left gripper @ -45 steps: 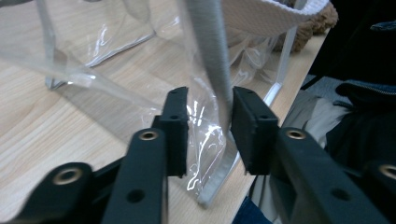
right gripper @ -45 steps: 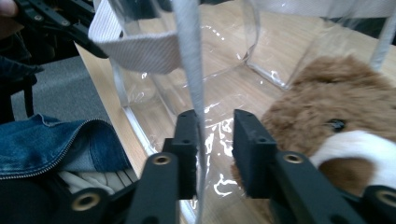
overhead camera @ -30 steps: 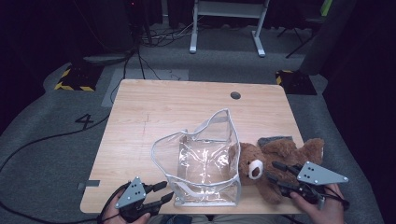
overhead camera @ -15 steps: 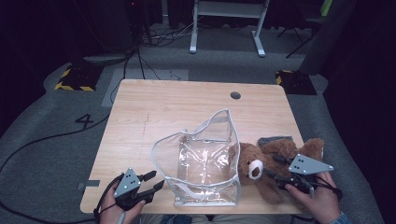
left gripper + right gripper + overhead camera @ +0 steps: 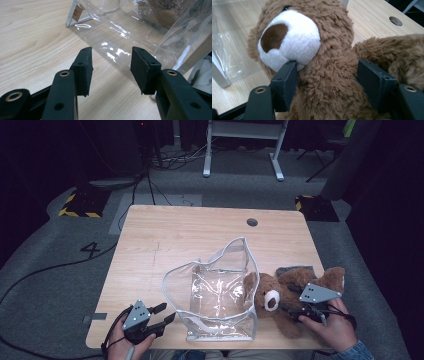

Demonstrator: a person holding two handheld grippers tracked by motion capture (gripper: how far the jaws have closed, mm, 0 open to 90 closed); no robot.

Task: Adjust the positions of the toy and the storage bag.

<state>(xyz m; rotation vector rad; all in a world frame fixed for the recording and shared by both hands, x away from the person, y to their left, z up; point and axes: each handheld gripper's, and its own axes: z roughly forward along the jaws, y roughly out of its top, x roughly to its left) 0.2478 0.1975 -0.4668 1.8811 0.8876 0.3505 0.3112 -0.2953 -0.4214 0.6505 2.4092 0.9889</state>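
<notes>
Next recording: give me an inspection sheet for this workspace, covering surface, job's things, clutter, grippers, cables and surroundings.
Surface: wooden table, bare apart from a round hole.
Job's things: clear plastic bag standing open; teddy bear lying at its right side.
Clutter: nothing seen.
Grippers: left gripper open, just short of the bag's lower edge; right gripper astride the bear's neck, jaws just opened wider, whether the pads press unclear.
Cables: black cables trail over the floor.
Surroundings: grey carpet, white stand legs, yellow-black striped pads.
</notes>
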